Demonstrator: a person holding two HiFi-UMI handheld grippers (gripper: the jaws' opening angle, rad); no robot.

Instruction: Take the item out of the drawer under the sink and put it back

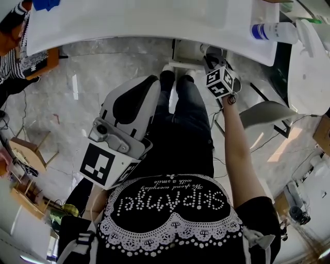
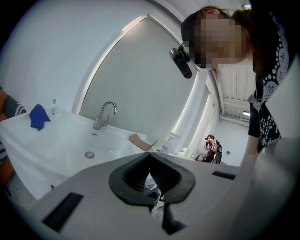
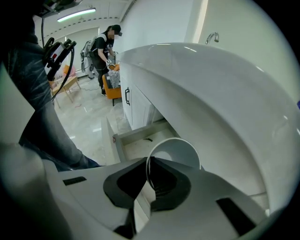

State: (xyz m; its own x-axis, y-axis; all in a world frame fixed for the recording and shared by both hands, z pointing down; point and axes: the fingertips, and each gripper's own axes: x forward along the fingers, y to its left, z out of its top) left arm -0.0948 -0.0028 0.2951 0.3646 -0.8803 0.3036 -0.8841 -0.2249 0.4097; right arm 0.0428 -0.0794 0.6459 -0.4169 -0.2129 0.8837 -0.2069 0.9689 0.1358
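Right gripper view: pinches the thin rim of the white cup [image 3: 174,149] in the right gripper [image 3: 149,161], jaws nearly together. Points the cup's body away along the jaws, down toward the open drawer [image 3: 138,134] under the sink [image 3: 211,93], just beyond it. Leaves the left gripper [image 2: 150,157] closed and empty, up at basin height, likely the farther hand.

A washroom: white sink [image 2: 61,136] with faucet [image 2: 104,115] and soap bottle [image 2: 169,142], drawer [image 3: 140,138] beneath.

Glossy marbled floor [image 1: 103,72], white wall [image 2: 56,51], ceiling strip light [image 3: 76,14].
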